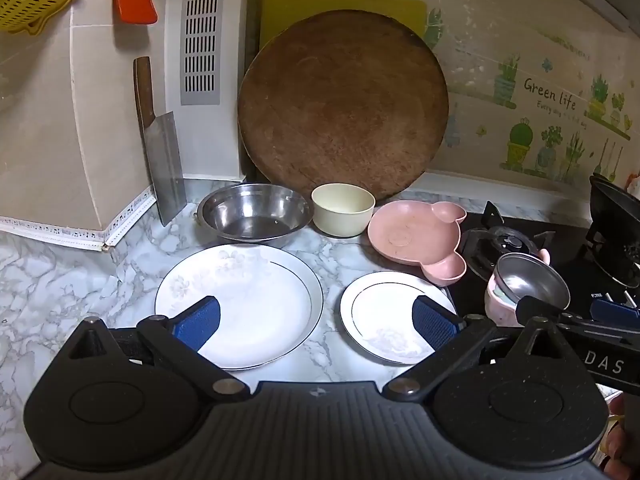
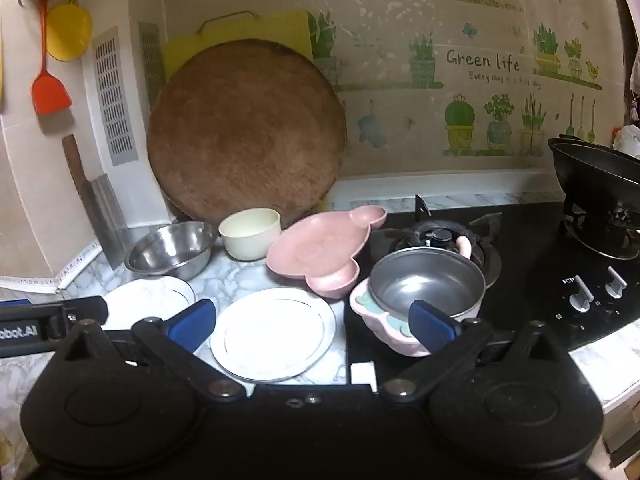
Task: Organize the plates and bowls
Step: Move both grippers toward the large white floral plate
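Note:
On the marble counter lie a large white plate (image 1: 240, 304) and a small white plate (image 1: 384, 312). Behind them stand a steel bowl (image 1: 254, 214), a cream bowl (image 1: 342, 210) and a pink mouse-shaped plate (image 1: 416, 240). A pink bowl with a steel liner (image 1: 524, 286) rests on the black hob. My left gripper (image 1: 316, 324) hovers open above the two white plates, holding nothing. My right gripper (image 2: 314, 326) is open too, over the small white plate (image 2: 274, 334), its right finger (image 2: 434, 328) in front of the pink bowl (image 2: 420, 292).
A round wooden board (image 1: 342, 106) and a yellow board (image 1: 340, 4) lean on the back wall. A cleaver (image 1: 162, 160) stands against the left wall. The gas hob (image 2: 520, 248) with burners and a black wok (image 2: 600, 176) fills the right side.

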The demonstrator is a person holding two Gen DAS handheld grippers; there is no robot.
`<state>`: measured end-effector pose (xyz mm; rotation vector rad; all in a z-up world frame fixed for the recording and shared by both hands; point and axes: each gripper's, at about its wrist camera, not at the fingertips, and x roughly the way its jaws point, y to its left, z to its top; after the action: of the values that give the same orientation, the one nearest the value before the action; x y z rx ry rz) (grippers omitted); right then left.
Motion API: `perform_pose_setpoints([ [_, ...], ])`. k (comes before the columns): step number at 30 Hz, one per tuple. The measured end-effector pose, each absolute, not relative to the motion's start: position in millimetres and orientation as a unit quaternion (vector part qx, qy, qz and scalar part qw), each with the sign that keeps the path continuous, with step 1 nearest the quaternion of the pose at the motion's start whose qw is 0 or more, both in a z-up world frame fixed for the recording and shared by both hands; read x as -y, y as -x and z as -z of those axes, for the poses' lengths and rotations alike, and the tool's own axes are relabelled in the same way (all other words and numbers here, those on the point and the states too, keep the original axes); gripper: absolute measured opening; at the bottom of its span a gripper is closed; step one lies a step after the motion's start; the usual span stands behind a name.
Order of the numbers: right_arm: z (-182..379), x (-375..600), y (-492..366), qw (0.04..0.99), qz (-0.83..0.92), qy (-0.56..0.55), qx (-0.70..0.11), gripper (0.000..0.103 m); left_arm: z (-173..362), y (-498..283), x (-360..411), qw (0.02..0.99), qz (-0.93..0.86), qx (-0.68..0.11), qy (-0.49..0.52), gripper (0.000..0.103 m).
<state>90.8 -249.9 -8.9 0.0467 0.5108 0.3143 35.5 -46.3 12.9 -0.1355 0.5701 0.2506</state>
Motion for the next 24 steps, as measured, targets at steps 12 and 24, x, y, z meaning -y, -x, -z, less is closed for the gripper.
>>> perform_pose_setpoints([
  [12, 5.9, 240.2, -84.7, 0.955, -0.144, -0.017, -0.257, 0.103, -16.5, -35.3, 40.8, 0.952, -0.103, -0.282, 0.054, 0.103],
  [24, 4.5, 222.7, -81.5, 0.953, -0.143, -0.018, -0.267, 0.103, -18.3, -31.4, 19.3, 0.952, -0.099, -0.284, 0.060, 0.103],
])
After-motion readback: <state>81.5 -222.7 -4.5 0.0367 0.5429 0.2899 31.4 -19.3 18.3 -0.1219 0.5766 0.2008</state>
